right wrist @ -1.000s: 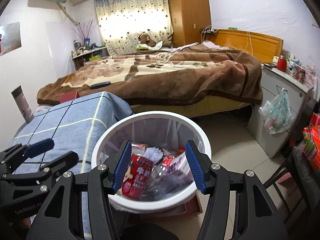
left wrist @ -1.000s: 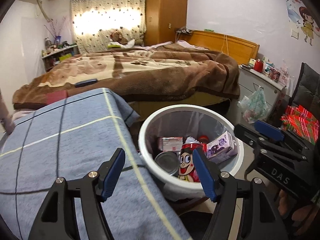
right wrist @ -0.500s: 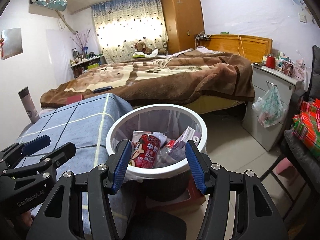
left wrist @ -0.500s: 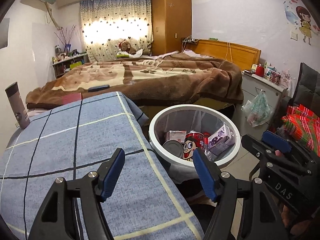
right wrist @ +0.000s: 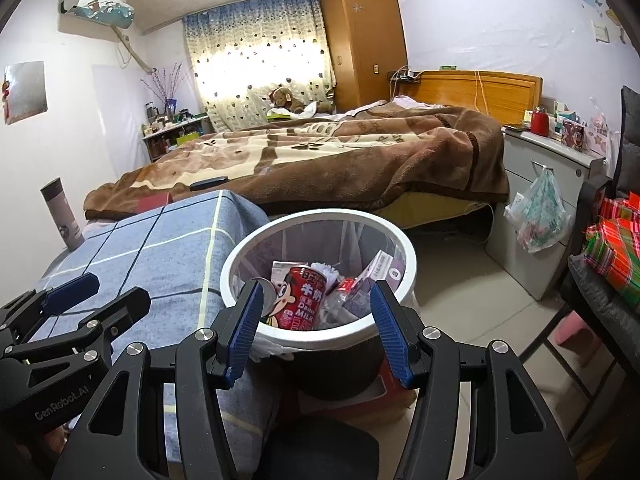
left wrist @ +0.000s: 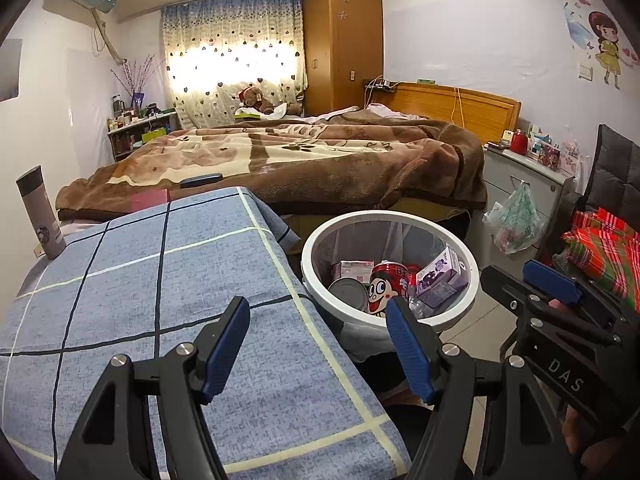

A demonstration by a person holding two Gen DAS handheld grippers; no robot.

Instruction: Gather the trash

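Left tongs [left wrist: 316, 346] stood apart with nothing between the blue pads, hanging over the blue checked surface [left wrist: 168, 280]; right tongs [right wrist: 316, 330] likewise gaped empty, aimed at the near rim of the white trash bin [right wrist: 320, 336]. The bin sat on the floor at about 3 o'clock from the surface's edge, just beside it, with the bed at 12 o'clock beyond. Inside lay a red milk can [right wrist: 300, 298] with a cartoon face, tilted against a silvery can end at its 9 o'clock, a purple carton [left wrist: 440, 280] at 3 o'clock, a pink-white packet behind, and some clear crumpled plastic; a thin liner showed through the mesh wall. No loose trash was visible on the surface itself; a grey flask [left wrist: 40, 212] stood at its far 10 o'clock corner and looked like a keeper, not rubbish. Judged: collection looked largely done, or a scan for leftovers was in hand. To do that well, sweep the view slowly over the surface and floor, keep both tongs wide, and avoid knocking the bin's light rim.
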